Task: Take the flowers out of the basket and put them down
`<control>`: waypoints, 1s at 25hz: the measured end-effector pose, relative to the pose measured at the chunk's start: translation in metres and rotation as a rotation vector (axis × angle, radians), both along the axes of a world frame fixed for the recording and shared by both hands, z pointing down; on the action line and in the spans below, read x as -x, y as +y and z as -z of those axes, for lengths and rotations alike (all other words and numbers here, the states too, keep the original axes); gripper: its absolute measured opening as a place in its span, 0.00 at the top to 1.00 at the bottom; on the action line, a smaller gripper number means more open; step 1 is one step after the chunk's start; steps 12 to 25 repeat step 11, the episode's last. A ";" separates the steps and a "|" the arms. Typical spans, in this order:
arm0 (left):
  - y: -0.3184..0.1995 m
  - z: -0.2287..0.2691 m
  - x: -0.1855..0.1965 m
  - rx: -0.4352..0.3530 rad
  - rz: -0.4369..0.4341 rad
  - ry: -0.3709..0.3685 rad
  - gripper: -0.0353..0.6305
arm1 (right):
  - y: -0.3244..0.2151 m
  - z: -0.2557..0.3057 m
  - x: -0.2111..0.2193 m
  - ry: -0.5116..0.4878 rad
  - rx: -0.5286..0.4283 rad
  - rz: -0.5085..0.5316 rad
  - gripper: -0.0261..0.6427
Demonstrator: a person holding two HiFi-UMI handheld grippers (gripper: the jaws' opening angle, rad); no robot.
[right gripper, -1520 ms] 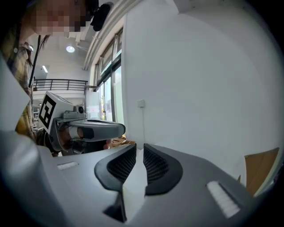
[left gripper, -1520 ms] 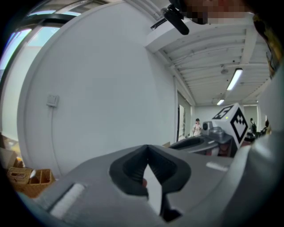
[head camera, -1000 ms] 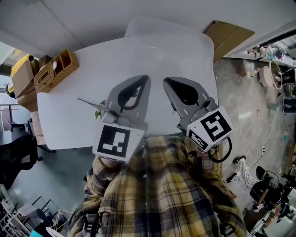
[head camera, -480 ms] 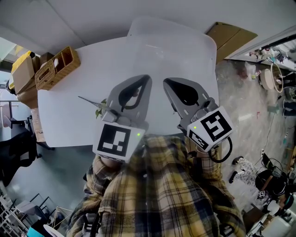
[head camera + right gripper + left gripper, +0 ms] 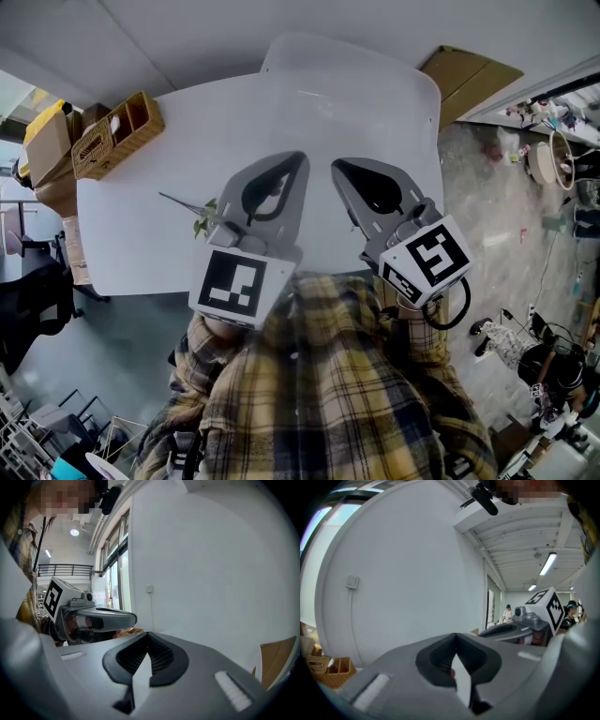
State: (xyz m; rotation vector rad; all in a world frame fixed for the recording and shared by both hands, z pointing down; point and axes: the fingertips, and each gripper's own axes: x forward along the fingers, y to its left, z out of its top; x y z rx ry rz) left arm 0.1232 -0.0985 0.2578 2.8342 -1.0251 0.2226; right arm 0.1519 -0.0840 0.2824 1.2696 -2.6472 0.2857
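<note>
Flower [image 5: 198,215] lies flat, stem pointing left

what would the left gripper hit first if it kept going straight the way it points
The way looks free near the left gripper: bare table below, then the white wall, likely first contact, though depth is unclear. The basket sits off to its left.

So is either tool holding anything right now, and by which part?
Nothing. Left tool and right tool are both shut and empty; the flower lies on the table.

The basket [image 5: 114,136] is tan, the table [image 5: 319,122] white, the shirt [image 5: 328,394] yellow-and-navy plaid.
</note>
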 end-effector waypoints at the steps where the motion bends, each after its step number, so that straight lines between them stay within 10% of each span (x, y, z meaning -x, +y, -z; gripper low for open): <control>1: 0.001 0.000 0.000 -0.001 0.000 0.000 0.95 | 0.001 0.000 0.000 -0.001 0.000 0.000 0.95; 25: -0.004 -0.002 0.000 0.005 0.003 -0.001 0.95 | -0.004 -0.003 -0.001 -0.003 0.009 0.002 0.95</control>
